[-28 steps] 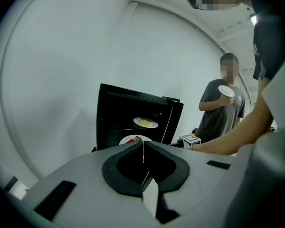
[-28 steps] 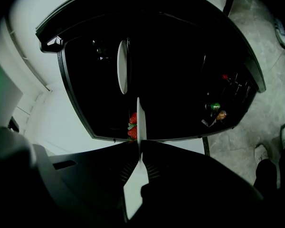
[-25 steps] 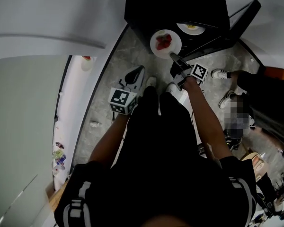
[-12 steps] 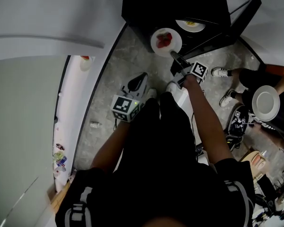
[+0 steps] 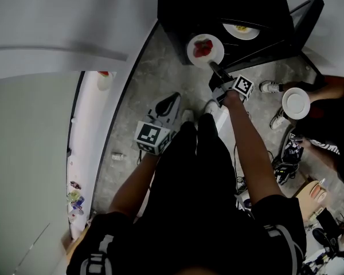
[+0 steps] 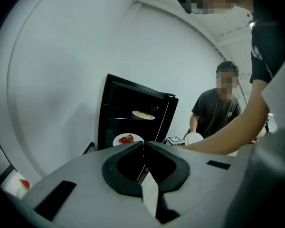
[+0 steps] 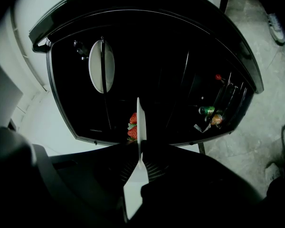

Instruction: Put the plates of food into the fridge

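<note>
A black mini fridge (image 5: 218, 10) stands on the floor with its door (image 5: 286, 27) swung open to the right. A white plate of strawberries (image 5: 205, 49) hangs at the fridge's opening, with my right gripper (image 5: 214, 67) shut on its near rim. In the right gripper view this plate (image 7: 139, 122) shows edge-on between the jaws, with the strawberries (image 7: 133, 125) to its left. A second plate with yellow food (image 5: 241, 30) rests on a shelf inside the fridge. My left gripper (image 5: 167, 103) is shut and holds nothing, lower left of the fridge.
A bystander at the right holds an empty white plate (image 5: 296, 103). Cans and small packs (image 7: 209, 113) sit in the fridge door's rack. A white wall (image 5: 74, 22) runs along the left. Shoes (image 5: 268, 87) and cables lie on the grey floor to the right.
My right gripper has lowered the strawberry plate a little at the fridge's opening. The left gripper has shifted slightly. A bystander's white plate has come into view at the right.
</note>
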`<action>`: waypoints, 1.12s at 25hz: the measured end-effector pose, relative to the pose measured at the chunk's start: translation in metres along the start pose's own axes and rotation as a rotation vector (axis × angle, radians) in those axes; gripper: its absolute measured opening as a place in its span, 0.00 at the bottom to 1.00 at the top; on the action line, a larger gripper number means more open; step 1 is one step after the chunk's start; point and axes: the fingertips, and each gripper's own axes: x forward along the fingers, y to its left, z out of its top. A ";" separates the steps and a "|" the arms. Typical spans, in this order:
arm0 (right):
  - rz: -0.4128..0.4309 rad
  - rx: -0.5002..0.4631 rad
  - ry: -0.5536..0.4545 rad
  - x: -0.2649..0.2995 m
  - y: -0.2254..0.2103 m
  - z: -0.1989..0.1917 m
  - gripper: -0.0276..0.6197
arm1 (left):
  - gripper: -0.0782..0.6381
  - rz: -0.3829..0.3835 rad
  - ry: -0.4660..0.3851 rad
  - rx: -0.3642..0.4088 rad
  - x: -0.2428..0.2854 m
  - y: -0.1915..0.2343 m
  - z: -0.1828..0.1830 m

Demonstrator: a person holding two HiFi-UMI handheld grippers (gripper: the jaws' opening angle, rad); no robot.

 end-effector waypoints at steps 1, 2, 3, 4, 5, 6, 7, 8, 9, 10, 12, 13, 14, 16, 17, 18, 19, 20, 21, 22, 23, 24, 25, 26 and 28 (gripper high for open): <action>-0.001 0.000 -0.003 0.001 -0.003 -0.002 0.11 | 0.14 -0.003 0.002 0.000 -0.002 0.002 -0.003; -0.004 0.002 -0.008 0.002 -0.007 -0.004 0.11 | 0.14 -0.006 0.002 0.002 -0.004 0.003 -0.006; -0.009 0.006 -0.015 0.003 -0.011 -0.005 0.11 | 0.14 -0.009 0.002 0.003 -0.005 0.004 -0.008; -0.015 0.012 -0.023 0.004 -0.015 -0.006 0.11 | 0.14 -0.012 0.001 0.003 -0.006 0.006 -0.010; -0.022 0.018 -0.032 0.005 -0.020 -0.005 0.11 | 0.14 -0.015 0.001 0.003 -0.005 0.008 -0.012; -0.026 0.025 -0.041 0.007 -0.025 -0.003 0.11 | 0.14 -0.018 0.000 0.003 -0.003 0.009 -0.014; -0.028 0.032 -0.050 0.010 -0.030 0.001 0.11 | 0.14 -0.020 0.001 0.002 0.001 0.012 -0.016; -0.027 0.037 -0.057 0.012 -0.034 0.004 0.11 | 0.14 -0.020 0.005 -0.002 0.004 0.013 -0.019; -0.025 0.039 -0.061 0.014 -0.037 0.007 0.11 | 0.14 -0.018 0.009 -0.005 0.006 0.014 -0.021; -0.022 0.040 -0.063 0.016 -0.039 0.009 0.11 | 0.14 -0.016 0.010 -0.007 0.007 0.014 -0.023; -0.018 0.039 -0.065 0.020 -0.043 0.012 0.11 | 0.14 -0.012 0.007 -0.008 0.006 0.012 -0.026; -0.015 0.039 -0.065 0.022 -0.044 0.013 0.11 | 0.14 -0.009 0.005 -0.010 0.006 0.011 -0.028; -0.013 0.038 -0.063 0.025 -0.045 0.014 0.11 | 0.14 -0.006 0.004 -0.014 0.006 0.011 -0.029; -0.017 0.034 -0.056 0.030 -0.050 0.014 0.11 | 0.14 0.002 0.005 -0.021 0.005 0.009 -0.033; -0.022 0.035 -0.053 0.032 -0.054 0.014 0.11 | 0.14 0.007 0.004 -0.023 0.005 0.009 -0.033; -0.028 0.040 -0.053 0.034 -0.059 0.014 0.11 | 0.14 0.011 0.001 -0.024 0.005 0.008 -0.032; -0.034 0.046 -0.055 0.036 -0.062 0.014 0.11 | 0.14 0.012 -0.004 -0.022 0.004 0.008 -0.030; -0.037 0.052 -0.060 0.038 -0.063 0.014 0.11 | 0.14 0.012 -0.010 -0.017 0.004 0.006 -0.027; -0.037 0.058 -0.068 0.039 -0.065 0.016 0.11 | 0.14 0.012 -0.014 -0.012 0.004 0.005 -0.026; -0.035 0.067 -0.078 0.041 -0.066 0.019 0.11 | 0.14 0.012 -0.015 -0.009 0.004 0.005 -0.025; -0.033 0.078 -0.087 0.043 -0.068 0.020 0.11 | 0.14 0.016 -0.013 -0.009 0.005 0.006 -0.024; -0.032 0.088 -0.094 0.045 -0.070 0.020 0.11 | 0.14 0.020 -0.009 -0.012 0.005 0.006 -0.022; -0.031 0.092 -0.098 0.046 -0.071 0.020 0.11 | 0.14 0.023 -0.005 -0.018 0.006 0.007 -0.020; -0.029 0.094 -0.099 0.048 -0.073 0.020 0.11 | 0.14 0.022 -0.003 -0.024 0.007 0.007 -0.018; -0.031 0.098 -0.100 0.052 -0.074 0.022 0.11 | 0.14 0.011 -0.010 -0.025 0.008 0.005 -0.019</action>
